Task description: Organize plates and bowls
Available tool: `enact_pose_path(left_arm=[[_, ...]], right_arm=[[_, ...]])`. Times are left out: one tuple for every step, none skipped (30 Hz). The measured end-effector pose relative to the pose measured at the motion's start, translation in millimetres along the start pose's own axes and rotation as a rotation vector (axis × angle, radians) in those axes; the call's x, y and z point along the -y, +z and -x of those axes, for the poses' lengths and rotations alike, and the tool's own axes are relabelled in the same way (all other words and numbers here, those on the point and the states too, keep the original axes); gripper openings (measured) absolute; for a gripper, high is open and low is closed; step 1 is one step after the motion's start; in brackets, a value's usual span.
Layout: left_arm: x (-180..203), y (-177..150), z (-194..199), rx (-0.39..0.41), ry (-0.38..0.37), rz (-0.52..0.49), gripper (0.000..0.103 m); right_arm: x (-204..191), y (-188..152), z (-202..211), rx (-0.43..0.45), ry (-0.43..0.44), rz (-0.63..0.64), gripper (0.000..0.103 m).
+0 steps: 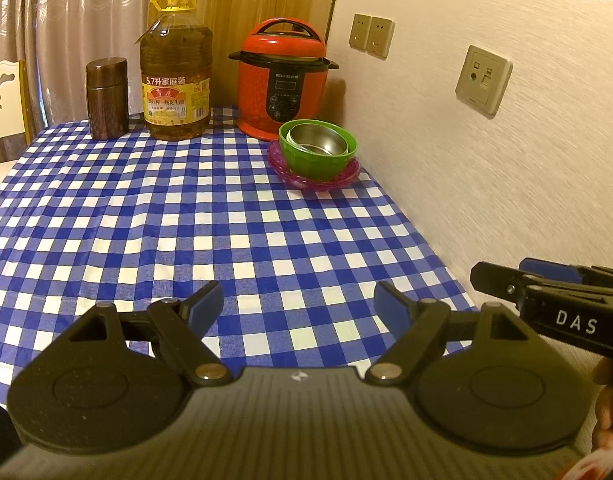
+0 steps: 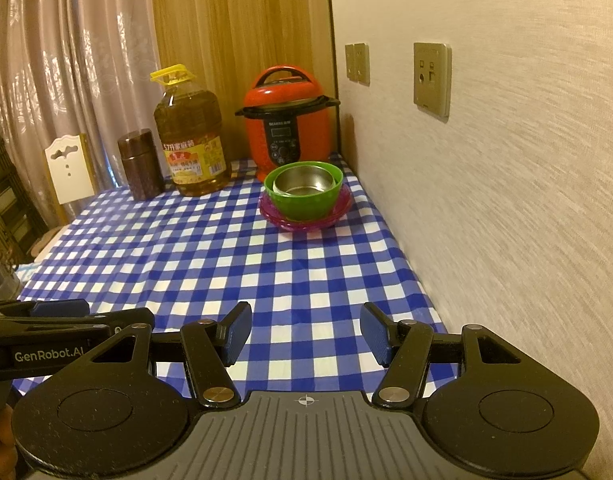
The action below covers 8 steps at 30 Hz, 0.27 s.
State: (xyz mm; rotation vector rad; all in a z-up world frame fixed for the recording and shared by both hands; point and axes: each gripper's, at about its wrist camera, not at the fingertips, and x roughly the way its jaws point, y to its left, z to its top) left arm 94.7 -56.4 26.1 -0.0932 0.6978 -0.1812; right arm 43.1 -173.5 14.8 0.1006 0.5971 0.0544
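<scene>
A steel bowl sits inside a green bowl, which stands on a stack of pink plates at the far right of the checked table, by the wall. The stack also shows in the right wrist view: steel bowl, green bowl, pink plates. My left gripper is open and empty, low over the table's near edge, far from the stack. My right gripper is open and empty too, beside the left one; it shows from the side in the left wrist view.
A red pressure cooker stands just behind the stack. A large oil bottle and a brown canister stand at the back. The wall with sockets runs along the table's right edge. A white chair is at the left.
</scene>
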Motion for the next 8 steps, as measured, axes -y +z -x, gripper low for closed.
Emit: enact_pose_path(left_arm=[[-0.4, 0.2, 0.0, 0.000, -0.001, 0.000, 0.081], [-0.5, 0.2, 0.0, -0.001, -0.001, 0.000, 0.081], [-0.9, -0.1, -0.2, -0.001, -0.001, 0.000, 0.081], [-1.2, -0.8, -0.3, 0.001, 0.001, 0.001, 0.081], [-1.4, -1.6, -0.2, 0.005, 0.006, 0.001, 0.081], [-2.0, -2.6, 0.0, 0.008, 0.008, 0.001, 0.081], [-3.2, -3.8, 0.0, 0.009, 0.008, 0.004, 0.081], [-4.5, -4.5, -0.3, 0.009, 0.011, 0.010, 0.081]], right_arm=[[0.0, -0.7, -0.5, 0.000, 0.000, 0.000, 0.060], [-0.1, -1.5, -1.6, -0.001, 0.001, 0.000, 0.060], [-0.4, -2.2, -2.3, -0.002, 0.002, 0.000, 0.060], [-0.7, -3.0, -3.0, -0.004, 0.002, -0.001, 0.060], [-0.9, -4.2, -3.5, -0.004, 0.002, -0.002, 0.060], [-1.1, -4.8, -4.2, -0.005, 0.002, -0.002, 0.060], [-1.4, -5.1, -4.4, -0.006, 0.002, -0.002, 0.060], [-1.4, -5.2, -4.7, -0.006, 0.002, -0.003, 0.060]])
